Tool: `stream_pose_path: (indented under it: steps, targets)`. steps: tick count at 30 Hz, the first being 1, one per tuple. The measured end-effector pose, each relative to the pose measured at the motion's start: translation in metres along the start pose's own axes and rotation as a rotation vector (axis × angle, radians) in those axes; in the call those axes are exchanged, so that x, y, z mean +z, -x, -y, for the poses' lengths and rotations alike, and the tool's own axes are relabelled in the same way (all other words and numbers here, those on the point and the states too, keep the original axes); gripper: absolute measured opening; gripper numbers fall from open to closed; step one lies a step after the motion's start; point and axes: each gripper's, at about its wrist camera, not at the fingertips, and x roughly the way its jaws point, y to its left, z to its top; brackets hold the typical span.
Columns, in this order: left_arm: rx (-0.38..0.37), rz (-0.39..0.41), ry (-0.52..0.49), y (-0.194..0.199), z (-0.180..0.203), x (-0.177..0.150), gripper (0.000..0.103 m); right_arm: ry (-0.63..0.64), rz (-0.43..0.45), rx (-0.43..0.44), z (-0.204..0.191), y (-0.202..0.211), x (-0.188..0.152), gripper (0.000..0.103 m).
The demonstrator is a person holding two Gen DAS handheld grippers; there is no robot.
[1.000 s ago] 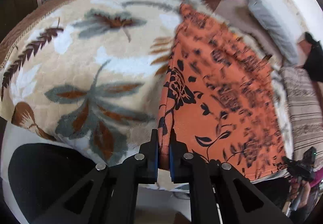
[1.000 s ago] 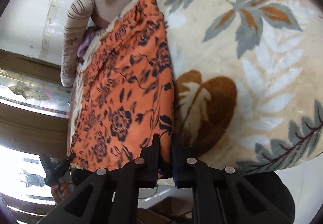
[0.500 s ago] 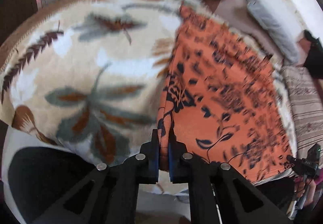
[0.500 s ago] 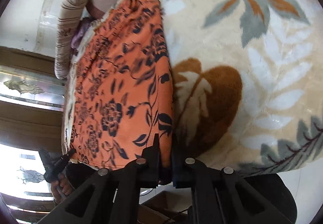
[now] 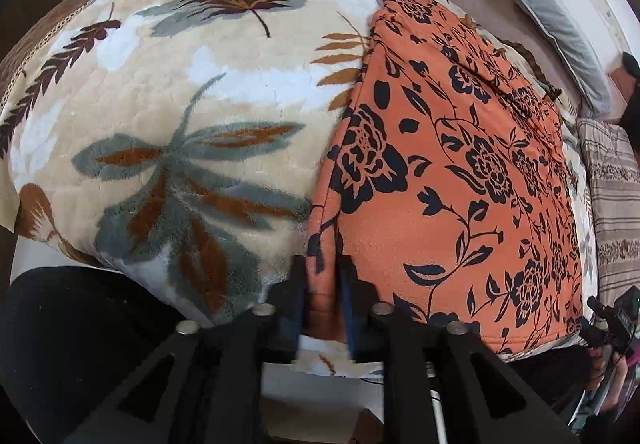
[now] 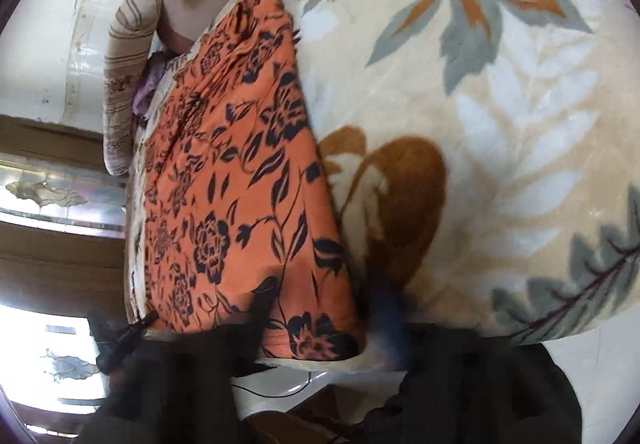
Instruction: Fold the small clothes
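An orange garment with a black flower print lies flat on a cream leaf-patterned blanket. My left gripper has its jaws slightly apart around the garment's near left corner; the cloth still sits between the pads. In the right wrist view the same garment lies on the blanket. My right gripper is blurred by motion and open wide, with the garment's near right corner lying between its fingers.
Striped pillows and a grey pillow lie beyond the garment. A striped bolster lies near the wall. The bed's near edge runs just under both grippers. The other gripper shows at the right edge.
Both grippers were shut on the garment's near corners. Now the right gripper has opened wide and the left jaws have parted a little. The garment has settled flat on the blanket.
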Motion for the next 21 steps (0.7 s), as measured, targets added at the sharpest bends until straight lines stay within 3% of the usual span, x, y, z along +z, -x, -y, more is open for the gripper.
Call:
stream_pose_path:
  steps: [2, 3, 4, 5, 7, 12, 18, 21]
  targets:
    - [0.013, 0.001, -0.011, -0.003, 0.001, -0.002, 0.024, 0.031, -0.012, -0.024, -0.002, -0.003, -0.001, 0.067]
    - [0.014, -0.001, -0.026, -0.003, 0.003, -0.003, 0.023, 0.039, -0.02, -0.029, -0.004, -0.004, -0.002, 0.055]
    - [0.018, 0.002, -0.048, -0.001, 0.006, -0.005, 0.016, 0.042, -0.033, -0.038, -0.005, -0.007, -0.002, 0.038]
    - [0.016, 0.003, -0.068, 0.0, 0.009, -0.006, 0.007, 0.04, -0.056, -0.039, -0.004, -0.009, -0.002, 0.013]
    - [-0.012, 0.032, -0.073, 0.011, 0.012, -0.005, 0.007, 0.049, -0.071, -0.046, -0.005, -0.012, -0.004, 0.009]
    - [-0.071, 0.13, -0.067, 0.047, 0.015, 0.008, 0.007, 0.079, 0.018, 0.052, -0.025, 0.018, 0.002, 0.008]
    - [-0.007, 0.0, -0.061, 0.005, 0.008, 0.001, 0.007, 0.033, -0.055, 0.015, -0.003, -0.007, 0.0, 0.008]
    - [-0.025, 0.007, -0.072, 0.01, 0.008, 0.001, 0.007, 0.021, -0.052, 0.033, 0.002, -0.009, -0.003, 0.008]
